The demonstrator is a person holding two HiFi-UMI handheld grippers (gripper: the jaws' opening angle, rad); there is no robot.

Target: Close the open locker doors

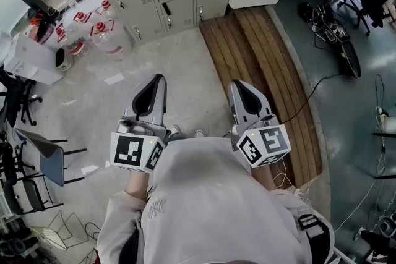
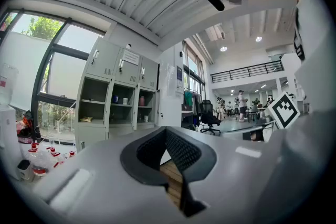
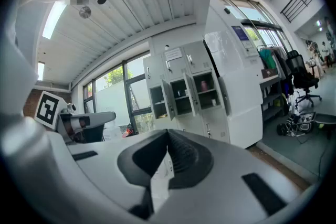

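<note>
With left tool and right tool closed on nothing, a hard shove could bounce a locker door open.

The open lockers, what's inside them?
The open lockers have shelves with a pink bottle, two small cups and something yellowish. The shut doors above hide whatever is behind them.

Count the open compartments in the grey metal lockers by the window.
3, side by side in the middle row of the grey metal lockers: the left compartment, the centre compartment and the right compartment. Others may be hidden out of frame.
</note>
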